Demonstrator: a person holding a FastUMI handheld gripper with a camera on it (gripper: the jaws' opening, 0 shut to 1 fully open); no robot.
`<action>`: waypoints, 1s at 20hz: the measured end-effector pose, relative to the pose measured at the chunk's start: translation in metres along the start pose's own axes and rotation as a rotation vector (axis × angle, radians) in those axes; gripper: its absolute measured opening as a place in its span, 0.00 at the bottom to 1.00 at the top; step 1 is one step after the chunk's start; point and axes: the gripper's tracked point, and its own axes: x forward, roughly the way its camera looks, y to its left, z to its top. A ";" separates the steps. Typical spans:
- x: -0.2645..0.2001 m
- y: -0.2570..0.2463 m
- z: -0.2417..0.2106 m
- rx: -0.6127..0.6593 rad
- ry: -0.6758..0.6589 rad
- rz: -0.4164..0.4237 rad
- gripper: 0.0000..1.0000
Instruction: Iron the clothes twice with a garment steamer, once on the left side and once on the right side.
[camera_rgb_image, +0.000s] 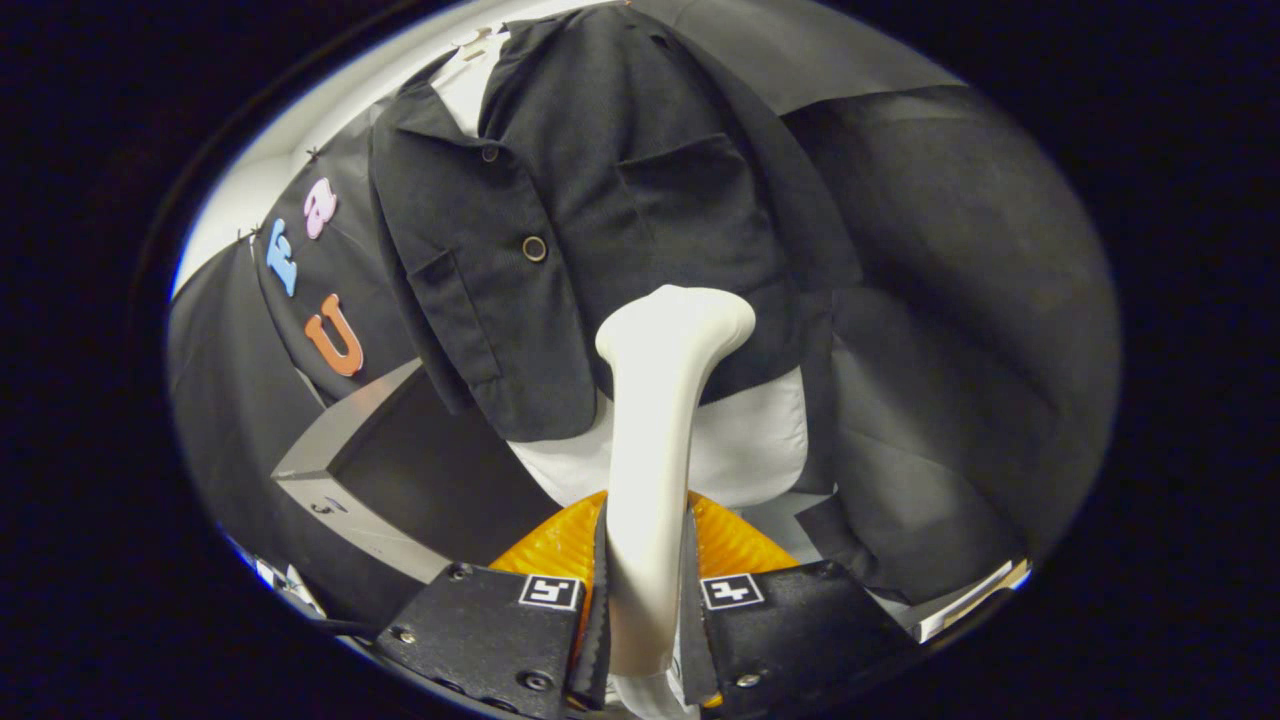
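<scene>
Claw (645, 590) fingers clamped together, pointing forward.

The garment steamer (655, 420) hides part of the black jacket's (600, 220) hem; its head faces away.

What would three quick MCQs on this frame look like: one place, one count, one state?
1. The white handheld garment steamer sits:
A. between the fingers
B. on the floor
C. on a shelf

2. Round buttons visible on the black short-sleeved jacket:
A. none
B. two
C. six

3. The gripper is:
A. wide open
B. shut on the steamer
C. shut on the jacket

Answers:
1 A, its handle rises from between the fingers.
2 B, one near the collar, one lower.
3 B, both fingers press its handle.
</scene>
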 end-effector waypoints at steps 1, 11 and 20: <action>0.001 -0.001 -0.004 0.003 0.008 -0.004 0.31; 0.010 -0.015 -0.041 0.029 0.089 -0.032 0.31; -0.004 -0.010 -0.049 0.014 0.089 0.009 0.31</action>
